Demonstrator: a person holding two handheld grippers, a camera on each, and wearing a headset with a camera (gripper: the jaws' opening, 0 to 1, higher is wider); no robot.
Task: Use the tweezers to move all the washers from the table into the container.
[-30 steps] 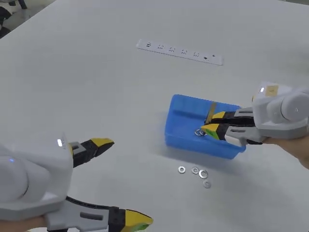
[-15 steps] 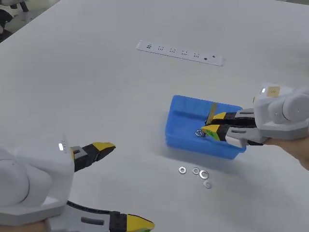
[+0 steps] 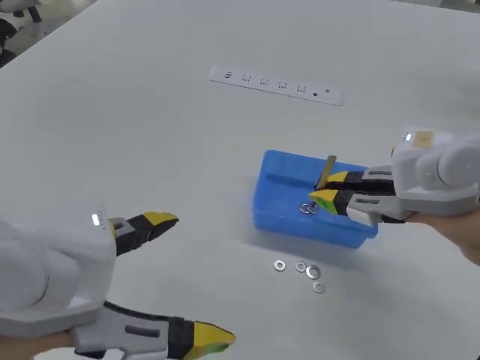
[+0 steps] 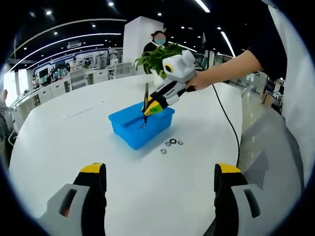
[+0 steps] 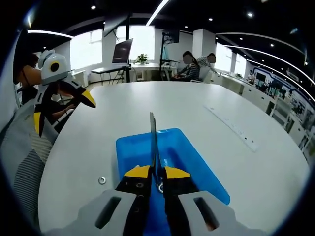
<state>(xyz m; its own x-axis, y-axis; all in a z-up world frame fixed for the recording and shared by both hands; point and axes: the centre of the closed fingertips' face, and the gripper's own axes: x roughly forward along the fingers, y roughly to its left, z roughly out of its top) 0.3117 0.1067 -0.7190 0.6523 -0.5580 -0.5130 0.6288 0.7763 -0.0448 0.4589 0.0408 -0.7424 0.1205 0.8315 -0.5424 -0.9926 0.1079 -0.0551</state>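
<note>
Blue container (image 3: 296,220), silver washers (image 3: 301,267), white table (image 3: 150,142).

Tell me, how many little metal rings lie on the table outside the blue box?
4, clustered beside the blue box: one washer, a second, a third, a fourth. More could hide behind the box.

We see a blue, open-topped rectangular container (image 3: 279,216) standing flat on the white worktop (image 3: 150,135), well in from its far edge. Four small silver washers (image 3: 301,267) lie flat in a loose cluster on the worktop, just beside the container's near wall. At least one more washer (image 3: 307,208) rests inside the container. The thin tweezers (image 3: 328,169), clamped in the right gripper (image 3: 324,190), tilt over the container's inside.
</note>
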